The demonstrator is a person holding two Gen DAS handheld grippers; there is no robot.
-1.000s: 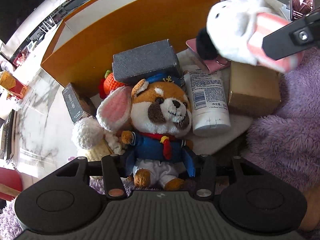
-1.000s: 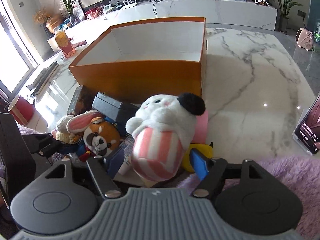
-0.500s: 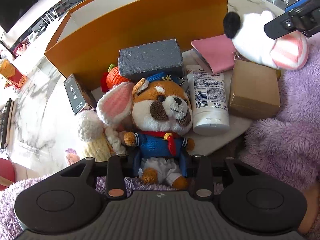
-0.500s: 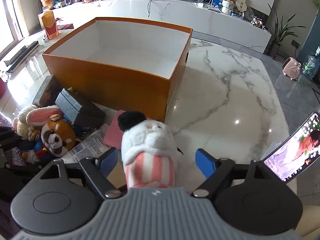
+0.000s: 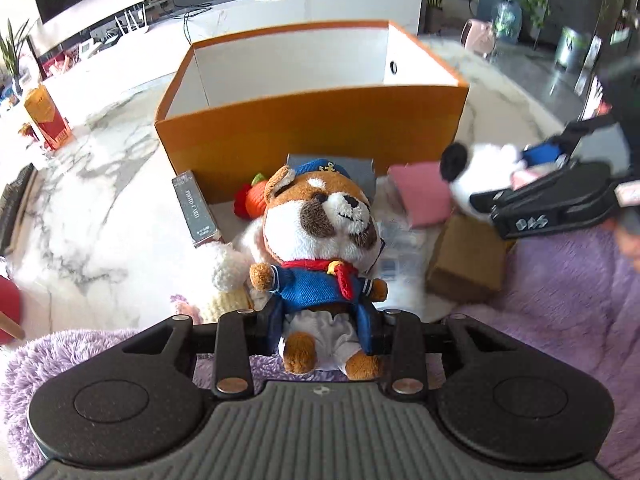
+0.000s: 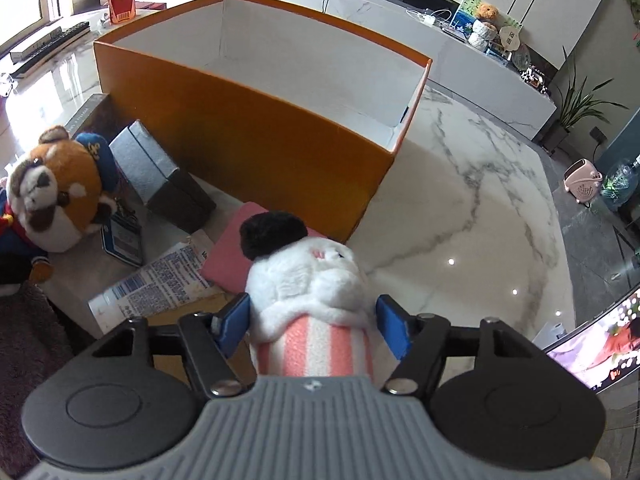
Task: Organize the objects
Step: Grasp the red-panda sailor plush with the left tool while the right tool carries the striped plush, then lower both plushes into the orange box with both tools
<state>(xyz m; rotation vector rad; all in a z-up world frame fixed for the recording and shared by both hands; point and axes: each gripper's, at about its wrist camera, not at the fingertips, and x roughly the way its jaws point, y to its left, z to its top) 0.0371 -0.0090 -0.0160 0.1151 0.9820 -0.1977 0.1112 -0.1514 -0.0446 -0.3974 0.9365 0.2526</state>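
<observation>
My left gripper (image 5: 323, 328) is shut on a brown-and-white dog plush in a blue sailor suit (image 5: 320, 232) and holds it lifted in front of the open orange box (image 5: 312, 136). The dog plush also shows at the left of the right wrist view (image 6: 52, 196). My right gripper (image 6: 314, 320) is shut on a white plush with a black ear and pink-striped body (image 6: 312, 284), held near the orange box (image 6: 248, 128). That plush and the right gripper show at the right of the left wrist view (image 5: 480, 184). The box interior is white and empty.
On the marble table (image 6: 460, 208) before the box lie a grey box (image 6: 160, 172), a pink pad (image 6: 232, 256), a white tube (image 6: 160, 284), a brown carton (image 5: 468, 260), a dark slim box (image 5: 196, 208), an orange knitted toy (image 5: 256, 200) and a bunny plush (image 5: 228, 268). Purple fluffy fabric (image 5: 560, 300) lies near.
My left gripper has lifted the dog plush off the pile and tilted up toward the box. My right gripper has carried the white plush to the right and lower.
</observation>
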